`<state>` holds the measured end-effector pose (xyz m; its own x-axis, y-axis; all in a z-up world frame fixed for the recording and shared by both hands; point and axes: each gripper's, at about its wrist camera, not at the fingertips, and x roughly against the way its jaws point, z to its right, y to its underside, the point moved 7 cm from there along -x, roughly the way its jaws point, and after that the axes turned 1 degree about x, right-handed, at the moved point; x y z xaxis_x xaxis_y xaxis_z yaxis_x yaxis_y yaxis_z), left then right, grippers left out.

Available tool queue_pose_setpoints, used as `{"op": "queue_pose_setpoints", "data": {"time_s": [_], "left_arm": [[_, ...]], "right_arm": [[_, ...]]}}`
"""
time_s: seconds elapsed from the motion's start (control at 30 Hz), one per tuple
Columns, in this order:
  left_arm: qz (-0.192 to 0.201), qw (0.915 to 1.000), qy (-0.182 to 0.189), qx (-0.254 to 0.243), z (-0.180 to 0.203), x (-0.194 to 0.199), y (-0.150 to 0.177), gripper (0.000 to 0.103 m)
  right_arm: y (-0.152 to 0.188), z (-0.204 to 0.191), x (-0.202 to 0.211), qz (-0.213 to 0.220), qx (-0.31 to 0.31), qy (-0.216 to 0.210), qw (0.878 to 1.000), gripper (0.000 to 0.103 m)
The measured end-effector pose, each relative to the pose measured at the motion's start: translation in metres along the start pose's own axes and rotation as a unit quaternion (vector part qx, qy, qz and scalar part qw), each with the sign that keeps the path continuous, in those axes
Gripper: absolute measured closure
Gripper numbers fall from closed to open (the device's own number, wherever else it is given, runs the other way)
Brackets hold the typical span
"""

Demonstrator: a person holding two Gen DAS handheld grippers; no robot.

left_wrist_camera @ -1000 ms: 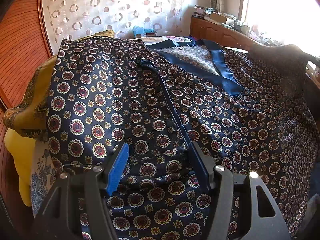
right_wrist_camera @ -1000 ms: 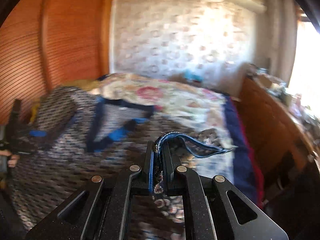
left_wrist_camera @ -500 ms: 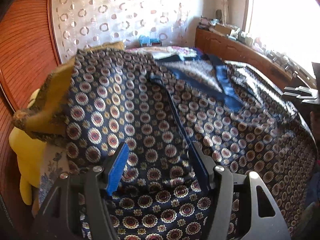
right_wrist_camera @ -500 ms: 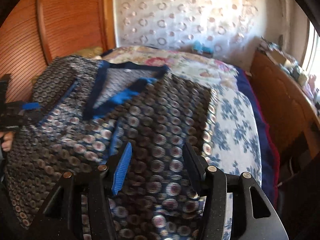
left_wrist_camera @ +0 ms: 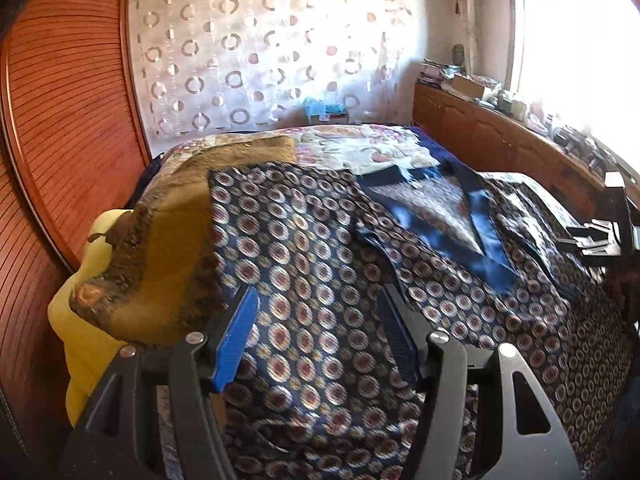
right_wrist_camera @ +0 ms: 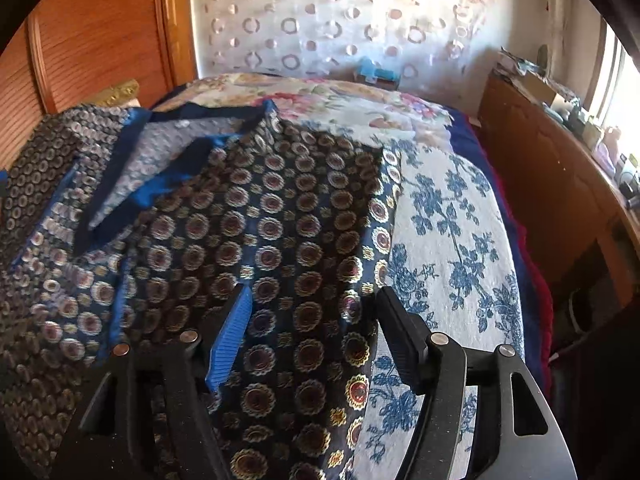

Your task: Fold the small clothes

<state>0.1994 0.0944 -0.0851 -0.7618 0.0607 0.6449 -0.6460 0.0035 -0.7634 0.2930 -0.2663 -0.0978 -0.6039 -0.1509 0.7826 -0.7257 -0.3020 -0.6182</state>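
Observation:
A dark navy garment with round medallions lies spread over the bed, its blue-trimmed neckline facing up. My left gripper hovers open above the garment's left part, with nothing between its blue pads. In the right wrist view the same garment covers the left and middle, with its blue trim at the upper left. My right gripper hangs over the garment's right edge. Its jaws are opening and no cloth is pinched between them. It also shows as a black shape at the right edge of the left view, right gripper.
A brown-gold cushion and a yellow pillow sit at the bed's left side against a ribbed wooden panel. A blue-flowered sheet lies bare to the garment's right. A cluttered wooden cabinet runs along the window side.
My right gripper let go of the blue-trimmed edge it pinched, opened and sank over the garment. My left gripper rose and drew back, staying open.

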Motion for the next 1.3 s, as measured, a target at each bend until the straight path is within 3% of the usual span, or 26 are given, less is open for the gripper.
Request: {"op": "queue_pose_setpoints", "data": {"time_s": [0.2, 0.67, 1.17, 1.3], "left_arm": [[-0.004, 0.9998, -0.020, 0.005, -0.017, -0.014, -0.014, 0.041], [-0.023, 0.9988, -0.039, 0.020, -0.048, -0.041, -0.027, 0.041], [-0.035, 0.9986, -0.026, 0.030, -0.059, -0.056, -0.032, 0.041], [-0.023, 0.9988, -0.001, 0.044, -0.062, -0.054, -0.035, 0.041]], "right_arm": [[0.002, 0.009, -0.006, -0.005, -0.021, -0.009, 1.000, 0.026], [0.001, 0.008, -0.006, -0.009, -0.020, -0.011, 1.000, 0.020], [0.001, 0.008, -0.006, -0.009, -0.021, -0.011, 1.000, 0.018], [0.000, 0.006, -0.006, -0.009, -0.016, -0.002, 1.000, 0.020]]}}
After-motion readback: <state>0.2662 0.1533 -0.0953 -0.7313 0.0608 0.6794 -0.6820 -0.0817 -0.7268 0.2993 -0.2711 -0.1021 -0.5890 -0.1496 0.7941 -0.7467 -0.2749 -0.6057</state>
